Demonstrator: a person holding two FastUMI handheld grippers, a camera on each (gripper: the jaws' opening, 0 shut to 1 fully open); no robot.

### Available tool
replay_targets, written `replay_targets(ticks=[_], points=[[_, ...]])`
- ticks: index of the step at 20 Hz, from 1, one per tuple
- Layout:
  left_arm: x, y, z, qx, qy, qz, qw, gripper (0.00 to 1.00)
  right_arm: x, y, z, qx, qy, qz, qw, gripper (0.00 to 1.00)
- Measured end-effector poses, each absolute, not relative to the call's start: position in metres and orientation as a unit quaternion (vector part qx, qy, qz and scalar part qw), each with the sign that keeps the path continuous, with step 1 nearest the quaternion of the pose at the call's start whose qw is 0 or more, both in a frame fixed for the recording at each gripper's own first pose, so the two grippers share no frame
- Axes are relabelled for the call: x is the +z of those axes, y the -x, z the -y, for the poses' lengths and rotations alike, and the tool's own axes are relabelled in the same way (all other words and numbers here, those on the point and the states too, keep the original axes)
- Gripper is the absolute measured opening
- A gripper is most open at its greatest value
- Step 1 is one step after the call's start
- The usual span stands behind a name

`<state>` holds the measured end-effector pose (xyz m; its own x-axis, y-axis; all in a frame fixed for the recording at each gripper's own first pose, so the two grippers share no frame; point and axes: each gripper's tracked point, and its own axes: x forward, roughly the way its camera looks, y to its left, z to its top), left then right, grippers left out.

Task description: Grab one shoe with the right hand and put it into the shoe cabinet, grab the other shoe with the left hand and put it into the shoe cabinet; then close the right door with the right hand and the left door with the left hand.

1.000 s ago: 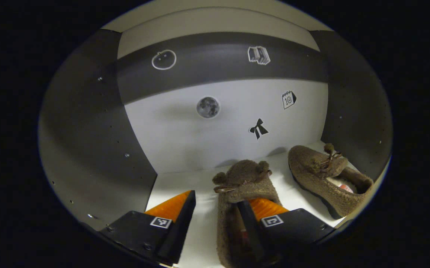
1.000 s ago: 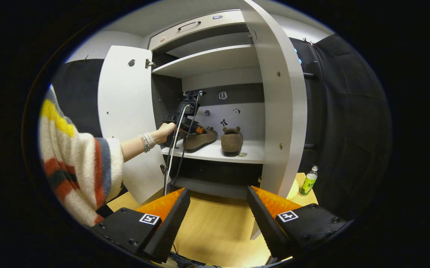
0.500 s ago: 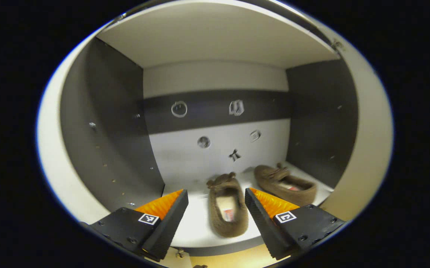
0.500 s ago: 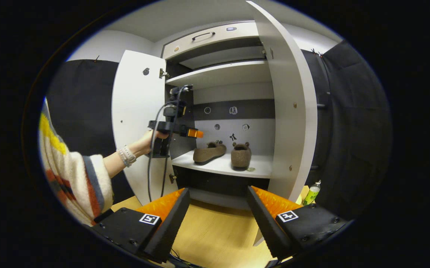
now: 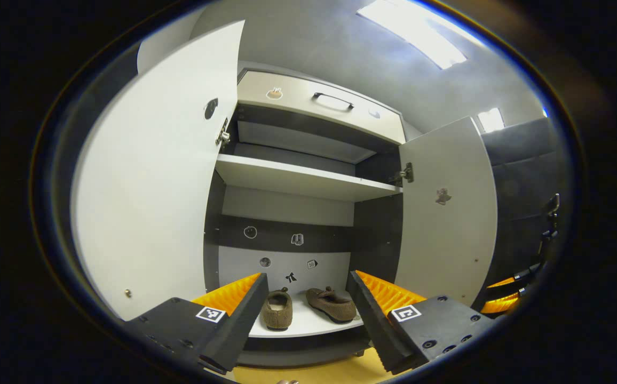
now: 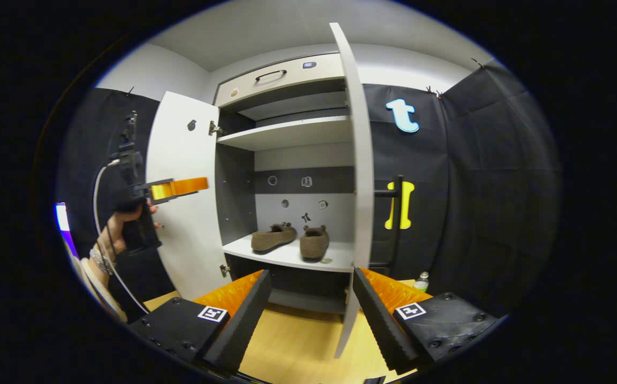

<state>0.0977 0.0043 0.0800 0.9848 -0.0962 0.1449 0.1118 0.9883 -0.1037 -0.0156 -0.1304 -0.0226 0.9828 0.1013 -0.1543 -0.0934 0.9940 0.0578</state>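
Both brown slippers (image 6: 274, 238) (image 6: 314, 243) sit side by side on the shoe cabinet's lower shelf (image 6: 335, 258). Your left gripper (image 5: 307, 298) and right gripper (image 6: 313, 298) are spread wide, holding nothing; both doors (image 5: 153, 186) (image 6: 354, 213) stand open.

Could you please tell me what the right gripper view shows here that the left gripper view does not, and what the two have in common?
Right gripper view alone: the person's hand holding the left gripper, and a bottle on the floor beside the cabinet. Left gripper view alone: the ceiling light and the sticker on the right door's inner face. Both share the two brown shoes on the lower shelf, the open left door, the drawer handle, and open, empty fingers.
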Motion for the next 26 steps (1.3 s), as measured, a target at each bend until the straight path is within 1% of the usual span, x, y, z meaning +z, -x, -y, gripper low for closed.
replay_targets(ticks=[3, 6, 8, 10, 12, 14, 17, 18, 19, 22, 26], points=[[0.087, -0.052, 0.008, -0.059, 0.041, 0.078, 0.994, 0.95, -0.015, 0.014, 0.165, 0.025, -0.021, -0.066, 0.997, 0.98], [0.095, -0.02, 0.015, -0.066, 0.052, 0.085, 0.993, 0.94, -0.008, 0.005, 0.2, 0.006, -0.014, -0.047, 0.999, 0.98], [0.097, -0.005, 0.011, -0.061, 0.067, 0.083, 0.992, 0.94, -0.008, -0.008, 0.218, 0.004, -0.013, -0.041, 0.999, 0.98], [0.097, 0.003, 0.001, -0.04, 0.071, 0.079, 0.994, 0.95, -0.006, -0.022, 0.224, 0.016, -0.022, -0.038, 0.999, 0.98], [0.095, 0.013, -0.011, -0.009, 0.061, 0.072, 0.995, 0.95, -0.009, -0.035, 0.22, 0.031, -0.026, -0.043, 0.998, 0.98], [0.092, 0.023, -0.021, 0.023, 0.047, 0.064, 0.997, 0.95, -0.009, -0.038, 0.21, 0.063, -0.033, -0.046, 0.996, 0.98], [0.084, 0.037, -0.032, 0.058, 0.037, 0.046, 0.997, 0.95, -0.009, -0.043, 0.199, 0.087, -0.039, -0.049, 0.994, 0.96], [0.082, 0.039, -0.035, 0.066, 0.039, 0.041, 0.996, 0.95, -0.009, -0.044, 0.194, 0.094, -0.045, -0.048, 0.993, 0.91], [0.081, 0.042, -0.038, 0.069, 0.041, 0.038, 0.996, 0.95, -0.011, -0.045, 0.187, 0.102, -0.054, -0.051, 0.992, 0.96], [0.079, 0.048, -0.049, 0.074, 0.048, 0.034, 0.996, 0.95, -0.013, -0.052, 0.163, 0.114, -0.06, -0.052, 0.99, 0.98], [0.076, 0.062, -0.068, 0.082, 0.034, 0.023, 0.996, 0.95, -0.012, -0.066, 0.139, 0.115, -0.049, -0.048, 0.991, 0.98]])
